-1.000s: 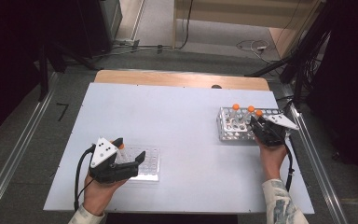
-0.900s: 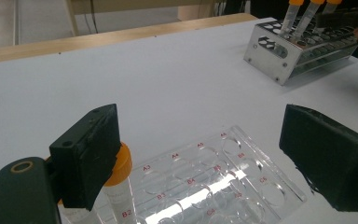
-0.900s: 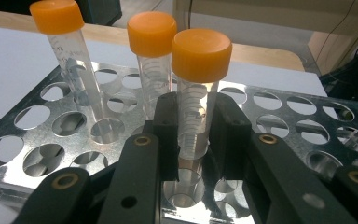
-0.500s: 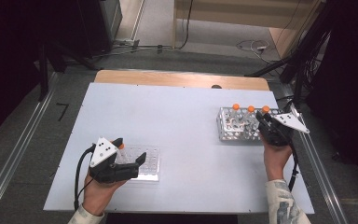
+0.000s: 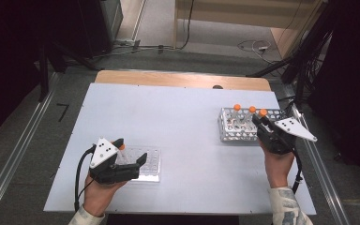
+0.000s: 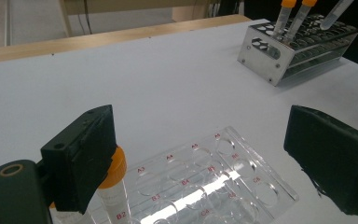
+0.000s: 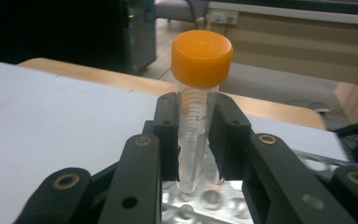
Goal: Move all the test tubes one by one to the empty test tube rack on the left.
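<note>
My right tongs (image 7: 195,140) are clenched on a tube (image 7: 196,116). The tube has an orange cap and a clear body with small marks on it. It stands almost straight up between the two black jaws, and its cap sticks out above them. Its tip hangs just over the metal rack (image 5: 236,133). From the high view, my right tongs (image 5: 260,123) are at the right end of the rack, near the right edge of the bench (image 5: 178,112). The tube (image 5: 262,114) I hold is lifted, and its cap is close to the caps of two more tubes (image 5: 243,111) that stand in the rack.

My left tongs (image 5: 130,158) are released, with the jaws wide apart. They sit near the front left corner of the bench, over a clear plate (image 5: 146,165) with round wells. In the left gripper view the plate (image 6: 214,179) lies flat on the bench between the jaws, and its wells have small red letters and numbers beside them. Another tube with an orange cap (image 6: 114,186) stands at the plate's near end, right by one jaw of my left tongs (image 6: 205,168). I cannot tell if that jaw touches it. The rack (image 6: 298,46) shows far off across the bench, well apart from the plate.
</note>
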{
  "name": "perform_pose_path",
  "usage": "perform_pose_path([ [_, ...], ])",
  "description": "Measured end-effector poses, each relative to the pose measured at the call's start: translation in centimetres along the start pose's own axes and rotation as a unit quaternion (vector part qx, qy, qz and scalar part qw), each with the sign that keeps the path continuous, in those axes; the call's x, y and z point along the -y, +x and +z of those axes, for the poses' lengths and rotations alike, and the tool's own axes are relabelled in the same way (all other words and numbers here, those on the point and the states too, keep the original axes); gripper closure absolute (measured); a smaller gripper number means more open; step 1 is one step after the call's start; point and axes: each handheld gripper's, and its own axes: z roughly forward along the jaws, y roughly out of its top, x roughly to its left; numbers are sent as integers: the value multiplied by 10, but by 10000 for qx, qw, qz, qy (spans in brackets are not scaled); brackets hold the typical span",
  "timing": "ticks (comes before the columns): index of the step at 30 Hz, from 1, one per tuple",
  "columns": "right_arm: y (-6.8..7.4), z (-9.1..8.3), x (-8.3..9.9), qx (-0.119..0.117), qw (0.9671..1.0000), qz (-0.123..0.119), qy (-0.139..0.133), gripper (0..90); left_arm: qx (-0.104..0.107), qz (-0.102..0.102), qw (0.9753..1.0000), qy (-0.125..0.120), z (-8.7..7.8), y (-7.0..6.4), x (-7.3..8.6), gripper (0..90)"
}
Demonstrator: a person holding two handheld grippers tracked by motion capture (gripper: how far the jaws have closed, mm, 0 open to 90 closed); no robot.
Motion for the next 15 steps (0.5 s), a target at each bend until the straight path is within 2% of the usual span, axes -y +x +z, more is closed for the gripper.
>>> perform_pose_path([
  [3, 17, 1, -1, -303, 9995, -92, 41, 714, -8, 5, 10000, -4, 0, 0, 0, 102],
  [6, 37, 4, 0, -650, 9975, -237, 138, 714, -18, 3, 10000, -5, 1, -1, 0, 103],
  [11, 70, 12, 4, -1162, 9917, -442, 329, 714, 13, 8, 10000, -9, 2, -4, 1, 103],
  [15, 89, 13, 8, -1453, 9869, -551, 440, 714, 1, 61, 10000, 11, 3, -6, 2, 103],
])
